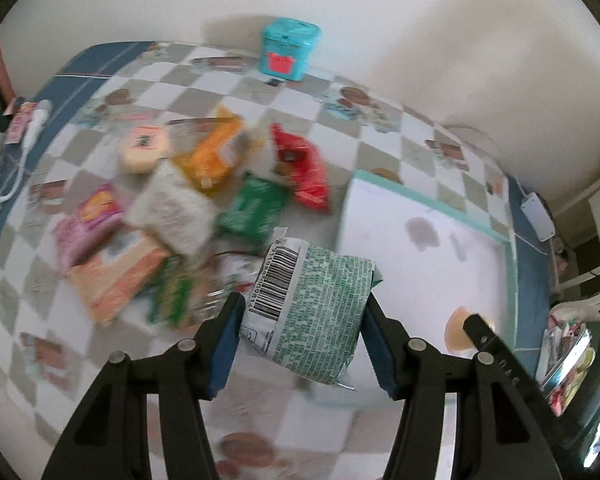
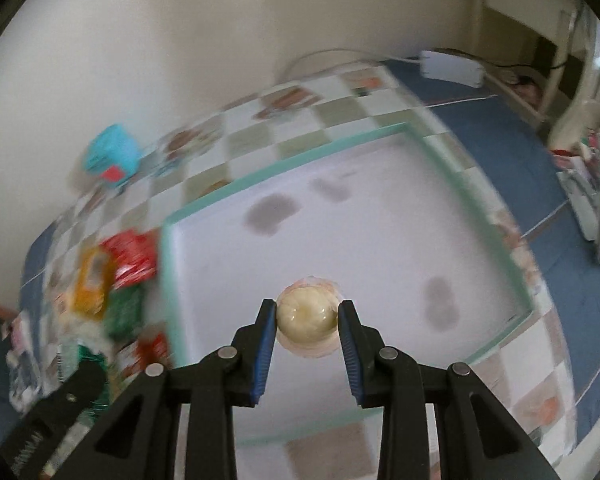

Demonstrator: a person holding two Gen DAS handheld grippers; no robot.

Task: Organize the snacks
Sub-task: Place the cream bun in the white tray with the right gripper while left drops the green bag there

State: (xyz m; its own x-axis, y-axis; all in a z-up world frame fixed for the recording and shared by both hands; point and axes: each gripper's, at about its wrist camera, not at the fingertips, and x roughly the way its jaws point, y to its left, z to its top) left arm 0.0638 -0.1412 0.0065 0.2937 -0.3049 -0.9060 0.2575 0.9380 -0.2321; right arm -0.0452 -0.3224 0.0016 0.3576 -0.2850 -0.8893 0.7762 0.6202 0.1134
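Note:
My left gripper (image 1: 302,312) is shut on a green and white snack packet (image 1: 314,308) with a barcode, held above the table at the left edge of a white tray with a teal rim (image 1: 432,200). My right gripper (image 2: 307,316) is shut on a round cream cup snack (image 2: 306,320), held over the tray (image 2: 288,168). That cup and the right gripper's finger also show in the left wrist view (image 1: 460,328). A pile of snack packets (image 1: 188,200) lies left of the tray, including red (image 1: 302,168), green (image 1: 254,208) and orange (image 1: 216,152) ones.
A teal tin (image 1: 288,50) stands at the back by the wall. The table has a checkered cloth (image 1: 380,136) with blue edges. White cables and a charger (image 1: 4,184) lie at far left. A white box (image 2: 452,66) and clutter sit at right.

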